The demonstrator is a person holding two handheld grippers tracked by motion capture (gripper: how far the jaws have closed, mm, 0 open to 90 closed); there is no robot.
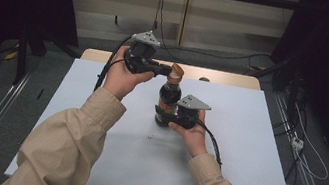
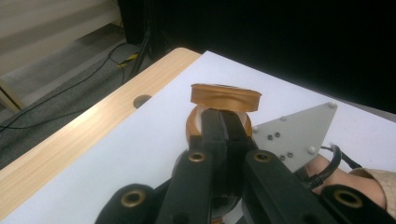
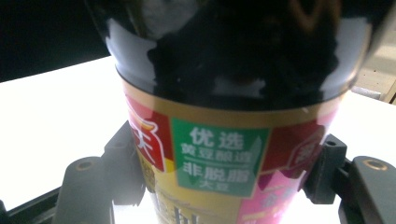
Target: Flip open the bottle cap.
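Note:
A dark sauce bottle (image 1: 169, 96) with a red, green and gold label (image 3: 219, 161) stands upright mid-table. Its orange cap (image 1: 177, 70) has the lid (image 2: 224, 95) tipped up. My left gripper (image 1: 168, 71) reaches in from the left at cap height. Its jaws (image 2: 224, 116) are pressed together on the cap just under the raised lid, though the exact part they pinch is hidden. My right gripper (image 1: 164, 118) holds the bottle low on its body, with one finger (image 3: 123, 163) on each side of the label.
The white table top (image 1: 246, 136) has a wooden strip (image 1: 226, 77) along its far edge with a round hole (image 2: 142, 99) in it. Cables lie on the floor (image 1: 219, 56) behind the table. Dark curtains stand to the left and right.

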